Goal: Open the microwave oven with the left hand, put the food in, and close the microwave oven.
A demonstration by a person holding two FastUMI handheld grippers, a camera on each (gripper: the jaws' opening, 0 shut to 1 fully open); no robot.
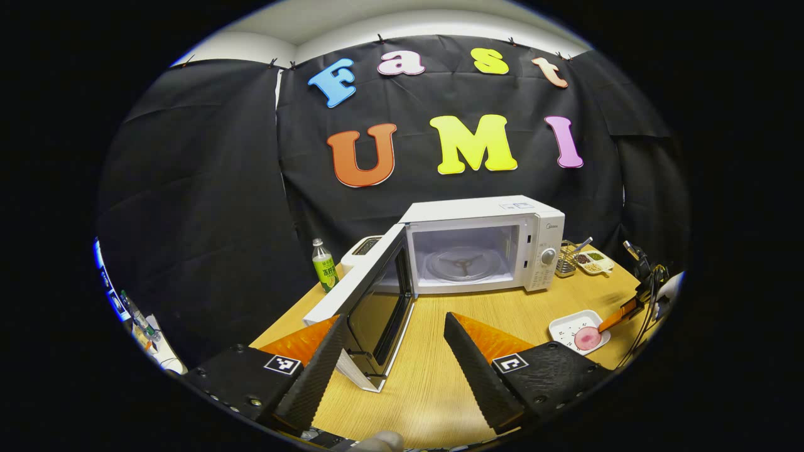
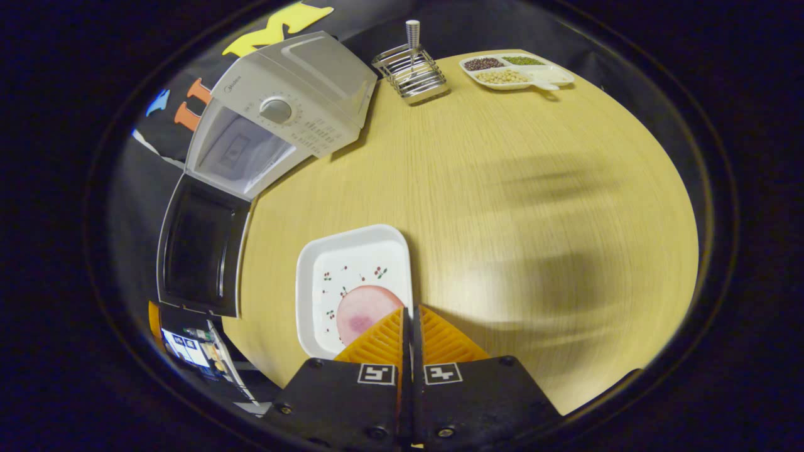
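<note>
microwave oven (image 1: 483, 248) at back of worktop (image 2: 502, 207), door (image 1: 370, 301) swung wide, cavity empty. left gripper (image 1: 392, 351) released beside door. right gripper (image 2: 411, 320) clenched at plate (image 2: 352, 282) rim, food (image 2: 364, 314) aboard. risk: thin rim grip tips plate, food slides.

A staged recording booth dressed as a kitchen corner: black cloth (image 1: 207, 188) is clipped up as walls under a white ceiling, and a wooden bench (image 2: 502, 207) carries a microwave (image 1: 483, 245) with its door (image 1: 377, 301) open, a toaster (image 1: 361, 251), a drink bottle (image 1: 324, 266), a wire rack (image 2: 411, 72), a bean tray (image 2: 518, 69) and a white plate (image 2: 352, 282)
</note>
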